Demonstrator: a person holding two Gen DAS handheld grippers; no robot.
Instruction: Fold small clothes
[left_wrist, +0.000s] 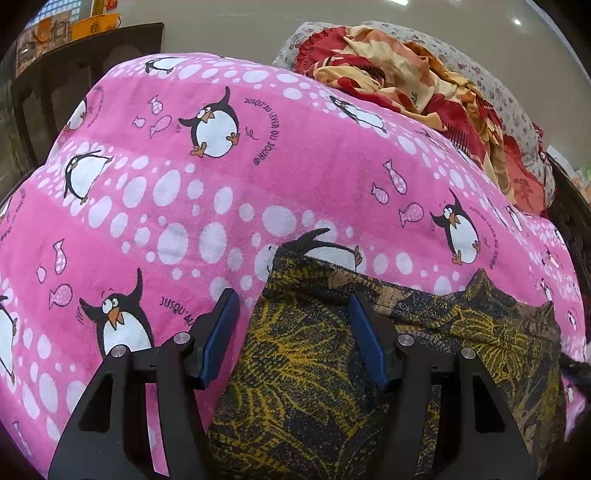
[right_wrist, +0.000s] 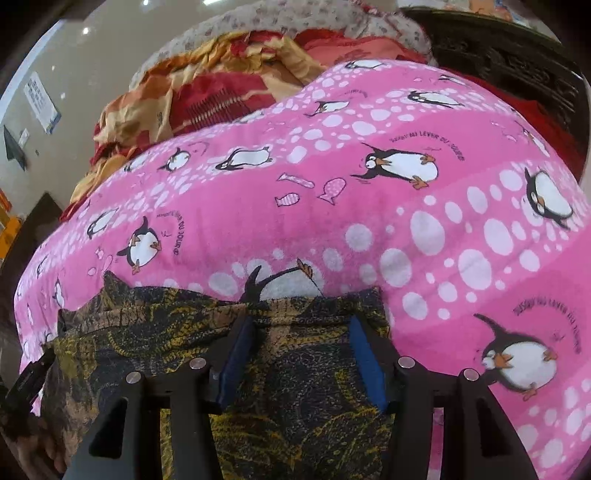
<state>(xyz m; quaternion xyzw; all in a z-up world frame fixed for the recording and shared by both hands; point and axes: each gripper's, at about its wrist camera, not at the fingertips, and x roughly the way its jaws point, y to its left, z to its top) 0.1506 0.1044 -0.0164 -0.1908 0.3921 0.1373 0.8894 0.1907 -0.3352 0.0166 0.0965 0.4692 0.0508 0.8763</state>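
A small dark garment with a yellow leaf print (left_wrist: 314, 362) lies on a pink penguin-print blanket (left_wrist: 258, 177). My left gripper (left_wrist: 293, 304) is open, its blue-padded fingers (left_wrist: 221, 328) spread over the garment's left part, close above the cloth. In the right wrist view the same garment (right_wrist: 295, 387) lies under my right gripper (right_wrist: 301, 328), which is open too, its fingers (right_wrist: 364, 354) astride the garment's right end near its far edge. The left gripper's body shows at the far left edge of the right wrist view (right_wrist: 26, 384).
A crumpled red and orange floral quilt (left_wrist: 424, 85) is heaped at the far end of the blanket over a grey flowered pillow (left_wrist: 506, 96). A dark wooden cabinet (left_wrist: 85, 70) stands at the back left. Dark carved wood (right_wrist: 509, 62) rises at the back right.
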